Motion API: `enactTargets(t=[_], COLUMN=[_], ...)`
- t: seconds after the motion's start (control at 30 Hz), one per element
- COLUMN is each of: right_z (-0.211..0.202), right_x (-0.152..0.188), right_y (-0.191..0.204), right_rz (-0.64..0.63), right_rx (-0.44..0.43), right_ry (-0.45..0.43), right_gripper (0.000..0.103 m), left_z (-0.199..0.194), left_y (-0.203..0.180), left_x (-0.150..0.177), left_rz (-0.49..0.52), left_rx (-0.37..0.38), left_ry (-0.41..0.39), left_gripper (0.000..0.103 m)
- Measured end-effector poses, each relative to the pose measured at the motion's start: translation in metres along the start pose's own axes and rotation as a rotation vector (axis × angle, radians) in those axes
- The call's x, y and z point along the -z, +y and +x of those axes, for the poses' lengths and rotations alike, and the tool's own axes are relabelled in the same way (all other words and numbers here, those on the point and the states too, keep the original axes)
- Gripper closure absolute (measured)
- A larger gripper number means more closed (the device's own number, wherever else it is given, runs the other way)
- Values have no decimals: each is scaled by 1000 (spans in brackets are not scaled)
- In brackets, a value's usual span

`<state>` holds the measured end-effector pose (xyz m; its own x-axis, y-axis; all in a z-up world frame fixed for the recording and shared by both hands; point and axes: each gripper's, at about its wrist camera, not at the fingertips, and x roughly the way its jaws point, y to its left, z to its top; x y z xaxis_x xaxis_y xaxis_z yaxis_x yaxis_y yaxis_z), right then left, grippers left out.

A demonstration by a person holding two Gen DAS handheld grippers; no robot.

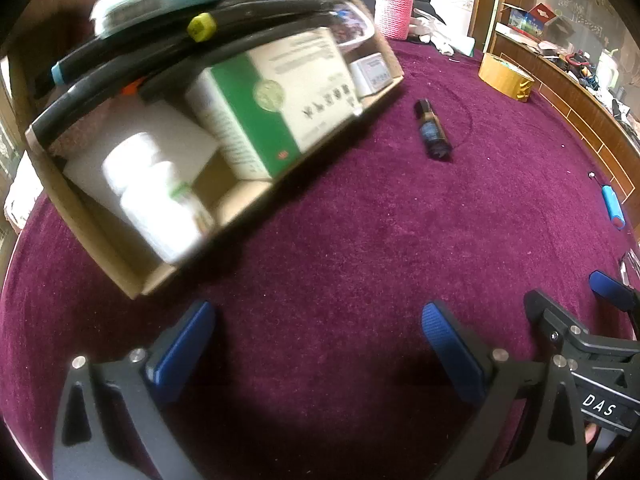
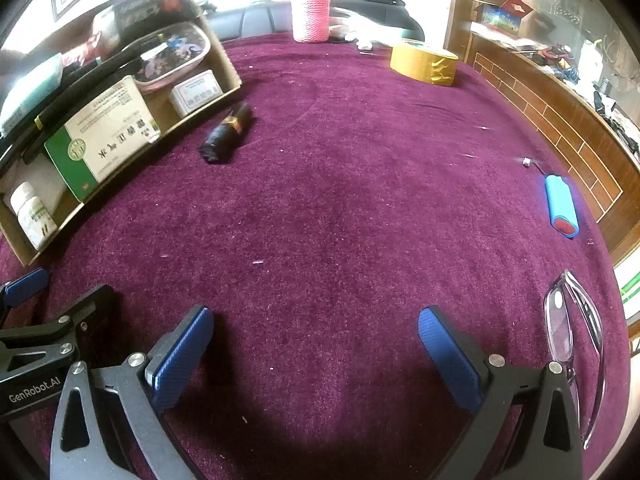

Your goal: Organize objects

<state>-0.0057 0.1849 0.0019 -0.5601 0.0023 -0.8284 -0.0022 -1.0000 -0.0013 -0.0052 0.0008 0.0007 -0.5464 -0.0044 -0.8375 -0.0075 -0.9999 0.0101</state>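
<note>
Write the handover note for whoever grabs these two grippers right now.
Left gripper: open, empty, above the purple cloth.
Right gripper: open, empty, beside it.
Done: cardboard box already holds the green-and-white carton, white pill bottle, small tin and more.
Left on the cloth: dark small bottle next to the box, blue cylinder, clear glasses, yellow tape roll.

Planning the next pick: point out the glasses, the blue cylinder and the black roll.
glasses [image 2: 560,332], right wrist view, on the near lens.
blue cylinder [image 2: 561,206], right wrist view, mid-body.
black roll [image 2: 226,132], right wrist view, mid-body.
</note>
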Motion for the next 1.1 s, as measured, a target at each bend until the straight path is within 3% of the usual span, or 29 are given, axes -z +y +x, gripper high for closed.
enactTargets(t=[1.1], right_z=[0], right_x=[0], right_y=[-2], right_rz=[0], right_rx=[-1], right_ry=[1], right_gripper=[0], left_z=[4], left_y=[2], left_x=[-3], left_rz=[1], left_rx=[2], left_ry=[2], left_gripper=[0])
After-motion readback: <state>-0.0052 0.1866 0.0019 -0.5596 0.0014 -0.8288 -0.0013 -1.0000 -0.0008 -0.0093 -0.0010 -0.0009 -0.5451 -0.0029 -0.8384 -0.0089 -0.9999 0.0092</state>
